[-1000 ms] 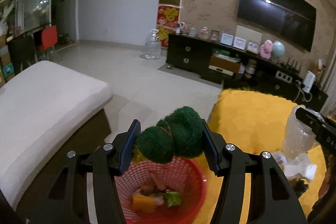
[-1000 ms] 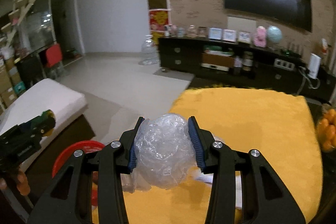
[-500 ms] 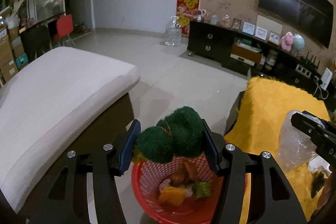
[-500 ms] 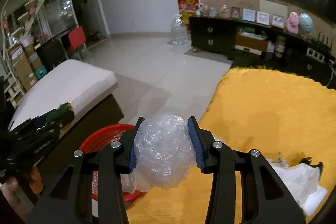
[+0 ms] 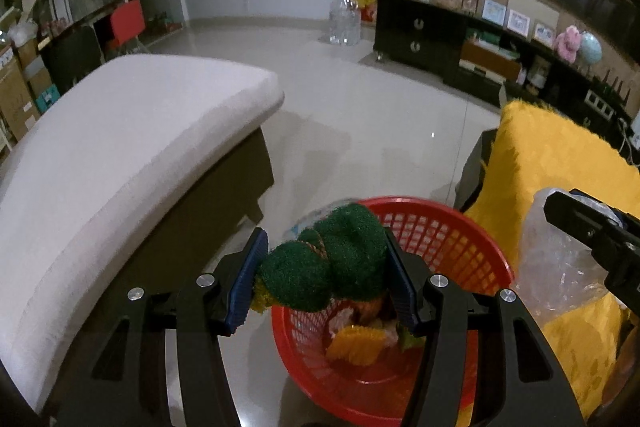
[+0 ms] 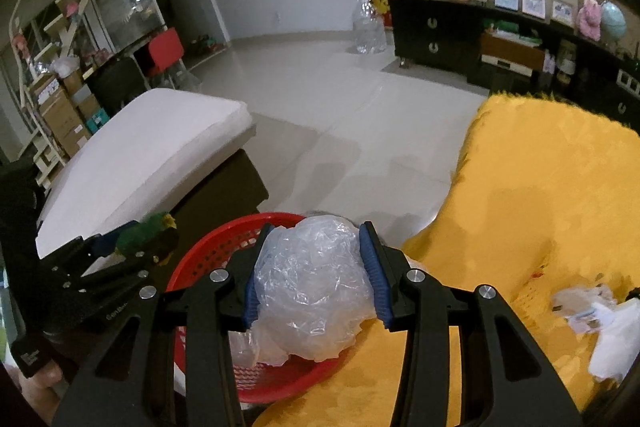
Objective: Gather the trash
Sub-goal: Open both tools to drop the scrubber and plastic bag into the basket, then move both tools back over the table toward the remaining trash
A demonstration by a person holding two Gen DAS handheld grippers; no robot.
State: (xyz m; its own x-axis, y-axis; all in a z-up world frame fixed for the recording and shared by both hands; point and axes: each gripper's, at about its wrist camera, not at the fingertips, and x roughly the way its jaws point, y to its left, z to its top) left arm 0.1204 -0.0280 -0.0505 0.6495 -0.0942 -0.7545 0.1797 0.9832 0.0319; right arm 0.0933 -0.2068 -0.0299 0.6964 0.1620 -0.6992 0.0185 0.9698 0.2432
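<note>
My left gripper (image 5: pixel 324 269) is shut on a crumpled green scouring pad (image 5: pixel 332 267) with a yellow edge, held just above the near-left rim of a red mesh basket (image 5: pixel 448 239). Orange and green scraps (image 5: pixel 356 343) lie in the basket's bottom. My right gripper (image 6: pixel 316 275) is shut on a ball of clear crumpled plastic (image 6: pixel 312 291), which hangs over the basket's (image 6: pixel 216 251) right side beside the yellow cloth. In the right wrist view the left gripper (image 6: pixel 132 243) with its green pad shows at the left. In the left wrist view the right gripper's fingers (image 5: pixel 580 223) and the plastic (image 5: pixel 552 267) show at the right.
A white cushioned bench (image 5: pixel 120 147) stands left of the basket. A table under a fuzzy yellow cloth (image 6: pixel 540 195) is on the right, with white paper scraps (image 6: pixel 600 319) lying on it. Pale tiled floor (image 5: pixel 360 119) lies beyond, with a dark TV cabinet (image 5: pixel 440 35) at the wall.
Both grippers have moved left and down and tilted downward, still holding their loads. The red basket now sits right under them and the bench looms larger.
</note>
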